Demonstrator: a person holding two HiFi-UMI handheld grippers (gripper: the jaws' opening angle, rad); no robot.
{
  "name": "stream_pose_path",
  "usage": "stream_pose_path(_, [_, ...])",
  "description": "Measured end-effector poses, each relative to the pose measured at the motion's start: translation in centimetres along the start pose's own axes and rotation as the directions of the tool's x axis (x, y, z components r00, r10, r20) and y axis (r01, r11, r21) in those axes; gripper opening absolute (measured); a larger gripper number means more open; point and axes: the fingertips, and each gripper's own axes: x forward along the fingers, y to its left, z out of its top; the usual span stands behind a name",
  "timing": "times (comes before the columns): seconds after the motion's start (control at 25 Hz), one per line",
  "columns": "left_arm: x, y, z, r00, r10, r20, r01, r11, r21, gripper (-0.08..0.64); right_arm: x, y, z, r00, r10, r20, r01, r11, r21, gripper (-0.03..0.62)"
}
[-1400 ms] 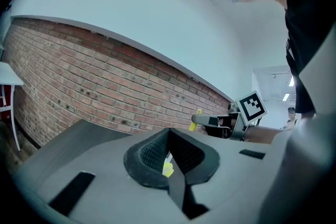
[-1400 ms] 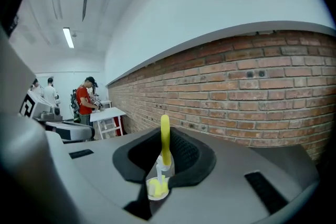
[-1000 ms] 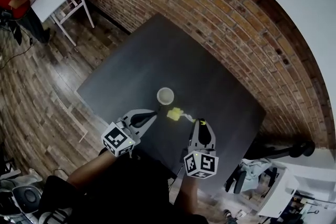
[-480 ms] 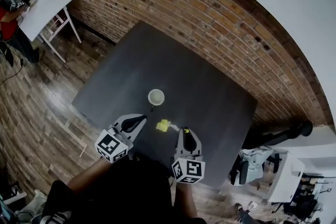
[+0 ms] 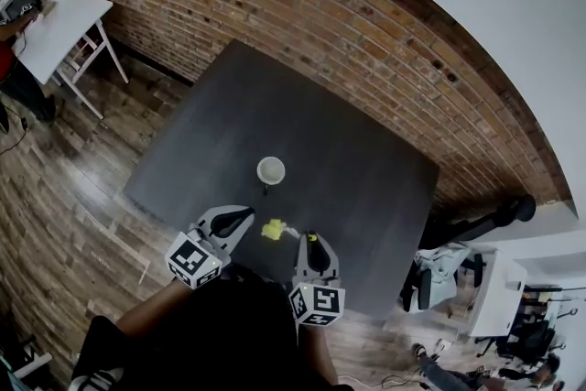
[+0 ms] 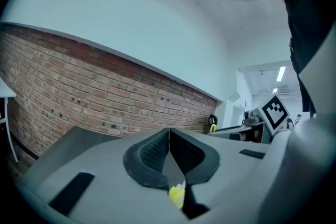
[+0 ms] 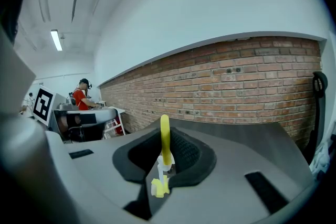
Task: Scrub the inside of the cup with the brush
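Note:
A small white cup (image 5: 271,170) stands upright near the middle of the dark table (image 5: 348,142). My right gripper (image 5: 310,244) is shut on the yellow brush (image 5: 273,230). The brush head points left, well short of the cup, toward the table's near edge. In the right gripper view the yellow handle (image 7: 165,139) rises between the jaws, above the brush head (image 7: 158,187). My left gripper (image 5: 244,216) is beside the brush head with its jaws pressed together and nothing between them. A bit of the brush head (image 6: 177,195) shows below those jaws. Neither gripper view shows the cup.
A brick wall (image 5: 275,5) runs along the table's far side. A white table (image 5: 57,25) with a person beside it stands at far left. A chair and clutter (image 5: 449,275) sit at the right on the wooden floor (image 5: 64,169).
Both grippers have drawn back toward the table's near edge. The brush head, earlier just below the cup, is now farther from it. The cup has not moved on the table.

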Motion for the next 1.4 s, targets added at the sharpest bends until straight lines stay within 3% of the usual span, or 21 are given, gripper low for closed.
stream_pose_path(0.6, [-1.1, -0.2, -0.2, 0.998, -0.057, 0.009, 0.057, 0.998, -0.002, 0.032, -0.3, 2.6, 0.0, 1.000, 0.009, 0.007, -0.008, 0.999, -0.041, 0.064])
stream_pose_path(1.4, [-1.8, 0.8, -1.3, 0.998, -0.065, -0.020, 0.065, 0.998, 0.006, 0.034, 0.9, 4.4, 0.3, 0.999, 0.036, 0.020, -0.035, 0.998, -0.042, 0.064])
